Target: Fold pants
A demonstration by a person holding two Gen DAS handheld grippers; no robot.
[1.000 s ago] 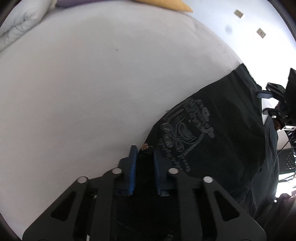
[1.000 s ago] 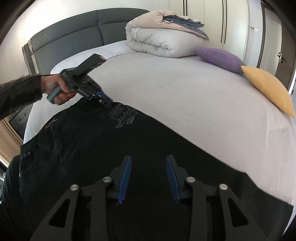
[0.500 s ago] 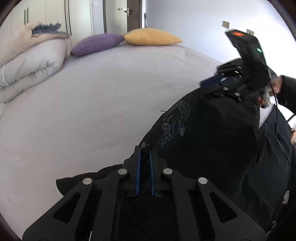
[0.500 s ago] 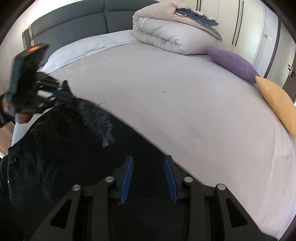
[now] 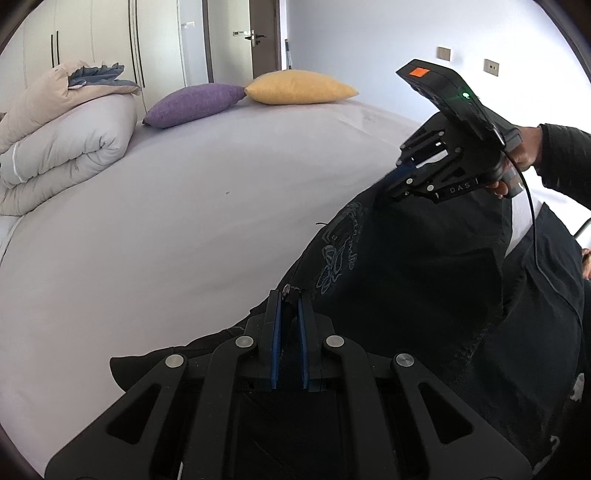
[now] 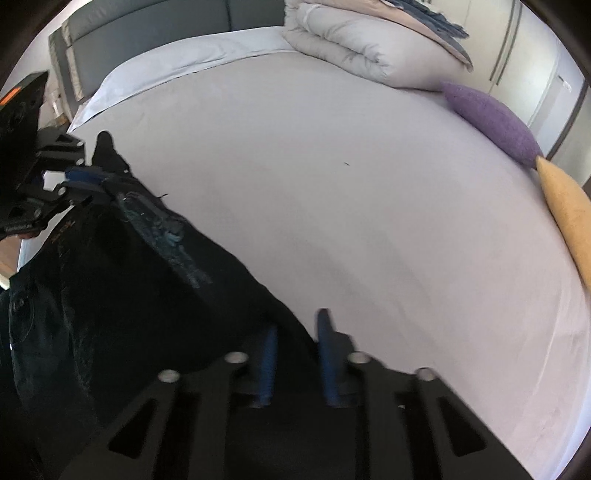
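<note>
Dark denim pants (image 5: 406, 280) with pale embroidery are lifted off the grey bed sheet (image 5: 184, 221). My left gripper (image 5: 288, 299) is shut on one edge of the pants. My right gripper (image 5: 388, 184) shows in the left wrist view, closed on the far edge of the pants and held up in a hand. In the right wrist view the pants (image 6: 110, 277) hang to the left, my right gripper (image 6: 295, 332) holds cloth between its blue pads, and my left gripper (image 6: 85, 177) grips the far end.
A rolled duvet (image 5: 62, 136) lies at the head of the bed. A purple pillow (image 5: 192, 103) and a yellow pillow (image 5: 299, 86) sit at the bed's far side. A grey headboard (image 6: 155, 33), wardrobe doors and a door stand beyond.
My left gripper closed on the pants edge. My right gripper narrowed onto the cloth. Both rose, lifting the pants off the bed.
</note>
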